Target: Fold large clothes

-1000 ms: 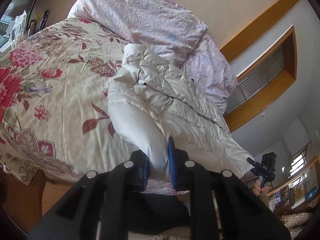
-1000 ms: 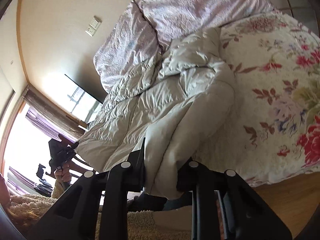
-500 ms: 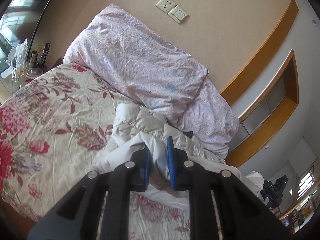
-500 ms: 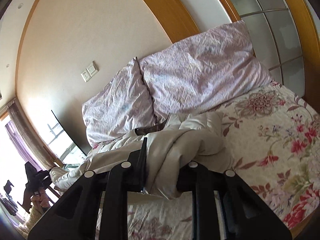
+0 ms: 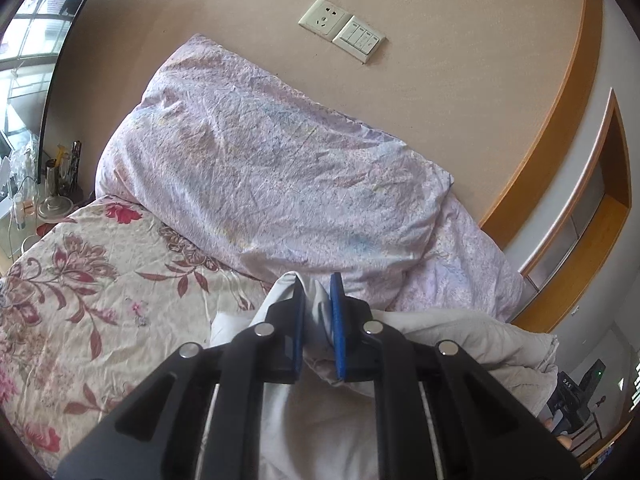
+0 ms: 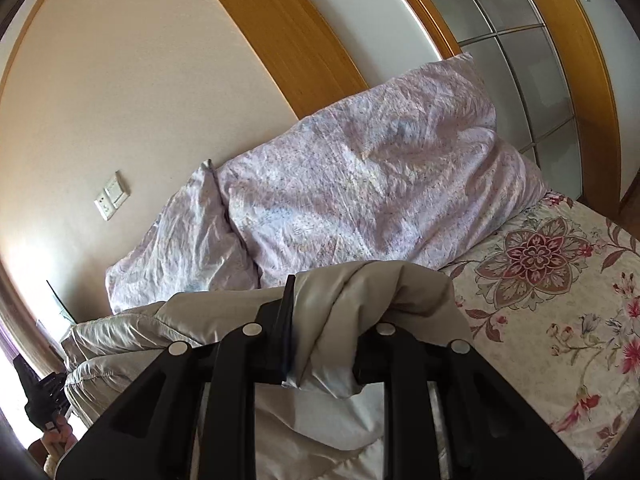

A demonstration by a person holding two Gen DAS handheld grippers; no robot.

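Observation:
A pale grey quilted puffer jacket [image 5: 460, 344] lies on the floral bedspread [image 5: 100, 280]. My left gripper [image 5: 318, 300] is shut on a fold of the jacket, with cloth bunched between its blue pads. My right gripper [image 6: 328, 312] is shut on another thick fold of the jacket [image 6: 360, 300], which drapes over its right finger. Both hold the jacket's edge lifted over the bed near the pillows. The rest of the jacket trails below and behind the fingers.
Two lilac pillows [image 5: 260, 168] [image 6: 380, 184] lean on the wall at the bed's head. A wall socket and switch [image 5: 340, 28] sit above. A cluttered bedside table [image 5: 48, 196] stands left. A wooden-framed wardrobe [image 6: 540, 60] stands right of the bed [image 6: 560, 300].
Both grippers have carried the jacket's edge up from the foot of the bed and forward toward the pillows, so the jacket folds over itself. Both stay shut on the cloth.

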